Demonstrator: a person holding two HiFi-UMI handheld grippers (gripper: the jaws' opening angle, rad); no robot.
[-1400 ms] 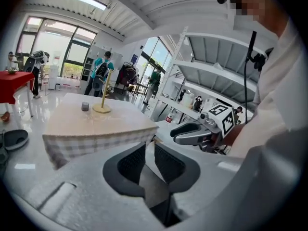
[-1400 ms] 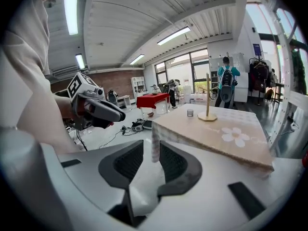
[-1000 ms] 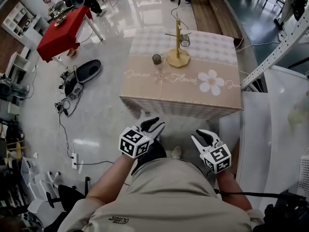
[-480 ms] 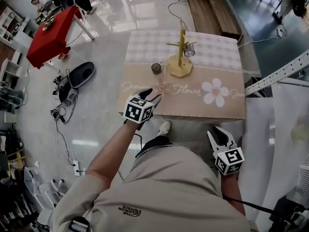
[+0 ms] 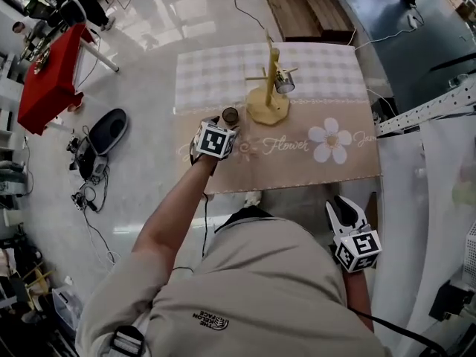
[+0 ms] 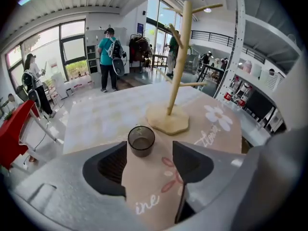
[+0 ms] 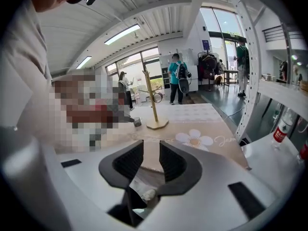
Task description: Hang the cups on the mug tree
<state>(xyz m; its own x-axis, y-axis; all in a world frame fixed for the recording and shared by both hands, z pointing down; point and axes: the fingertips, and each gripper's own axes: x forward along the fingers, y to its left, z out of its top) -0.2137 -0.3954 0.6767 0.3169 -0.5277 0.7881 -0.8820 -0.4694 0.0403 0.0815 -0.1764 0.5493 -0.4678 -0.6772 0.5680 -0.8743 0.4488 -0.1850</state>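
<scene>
The left gripper (image 6: 150,154) is seen opening wide, empty, just short of a cup (image 6: 141,140) near the tree (image 6: 176,61); the right gripper (image 7: 151,159) is held narrowly parted, empty.

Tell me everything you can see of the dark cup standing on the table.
The dark cup is small, round, smoky and translucent, glass or plastic by its look. It stands upright, mouth up, seemingly empty, on the tablecloth, apart from the mug tree. No handle shows. The jaws of the left gripper are opening just short of it, not touching.
</scene>
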